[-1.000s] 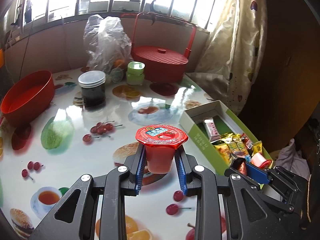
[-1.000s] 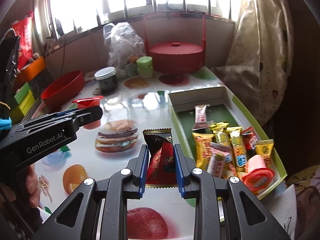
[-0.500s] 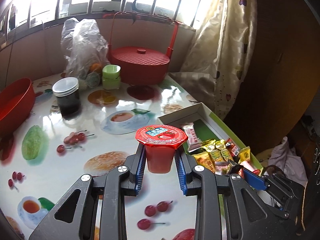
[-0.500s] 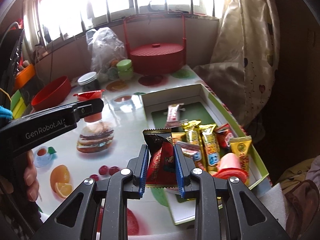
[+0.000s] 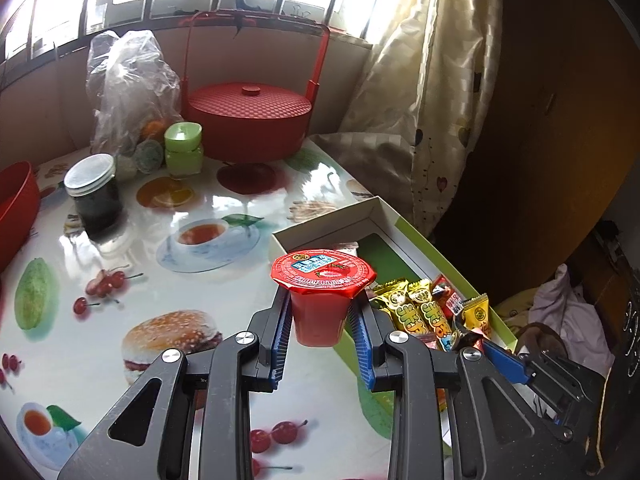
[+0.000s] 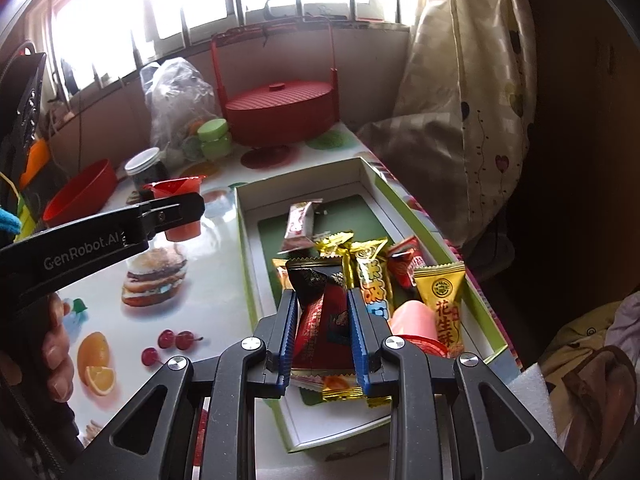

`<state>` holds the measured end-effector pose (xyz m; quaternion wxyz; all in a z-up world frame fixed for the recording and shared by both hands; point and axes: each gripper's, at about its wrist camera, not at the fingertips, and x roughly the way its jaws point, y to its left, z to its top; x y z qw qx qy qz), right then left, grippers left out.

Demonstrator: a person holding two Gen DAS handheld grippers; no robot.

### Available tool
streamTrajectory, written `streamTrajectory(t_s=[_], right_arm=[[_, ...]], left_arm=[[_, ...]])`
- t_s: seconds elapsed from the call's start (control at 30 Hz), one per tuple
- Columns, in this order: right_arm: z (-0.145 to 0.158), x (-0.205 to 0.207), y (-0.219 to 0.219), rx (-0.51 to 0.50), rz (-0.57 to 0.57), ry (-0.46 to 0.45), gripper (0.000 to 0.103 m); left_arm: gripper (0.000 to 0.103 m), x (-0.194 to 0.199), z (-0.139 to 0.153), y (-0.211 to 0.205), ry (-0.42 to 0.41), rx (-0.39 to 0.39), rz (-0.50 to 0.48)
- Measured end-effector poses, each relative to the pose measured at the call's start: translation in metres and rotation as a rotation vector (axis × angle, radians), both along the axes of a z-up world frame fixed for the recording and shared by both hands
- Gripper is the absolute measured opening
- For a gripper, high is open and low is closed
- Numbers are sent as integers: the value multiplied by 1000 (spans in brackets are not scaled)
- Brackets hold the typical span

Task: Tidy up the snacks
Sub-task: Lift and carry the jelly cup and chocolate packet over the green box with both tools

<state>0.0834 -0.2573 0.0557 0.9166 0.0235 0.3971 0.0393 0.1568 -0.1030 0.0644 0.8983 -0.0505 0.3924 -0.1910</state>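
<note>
Snack box (image 6: 424, 216) on table edge; left gripper (image 5: 320, 328) pinches red jelly cup (image 5: 322, 296) beside box; right gripper (image 6: 322, 330) pinches dark red packet (image 6: 324, 312) over box.

bench (image 5: 240, 288): glossy cloth printed with burger, cherries, teacups, orange slices
red basket (image 5: 248, 124): lidded, tall hoop handle, far end of bench under window
plastic bag (image 5: 128, 88): clear, crumpled, left of red basket
green jar (image 5: 183, 150): small, just in front of bag
dark jar (image 5: 94, 192): pale lid, near left side
red bowl (image 5: 16, 208): left edge, cut off
curtain (image 5: 432, 92): cream, heart print, hanging right, hem resting on bench corner
</note>
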Motion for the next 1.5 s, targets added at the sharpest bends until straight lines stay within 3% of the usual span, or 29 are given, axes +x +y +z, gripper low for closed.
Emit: streamTrajectory(t_s=[0.6,1.5], right_arm=[[-13,0,-1,-75,9,-15,24],[-21,3,-14,20,-9,-23,24]], left_arm=[[30,18,-23,-34,45,18,-61],[30,29,-41,-56,79,53,-105]])
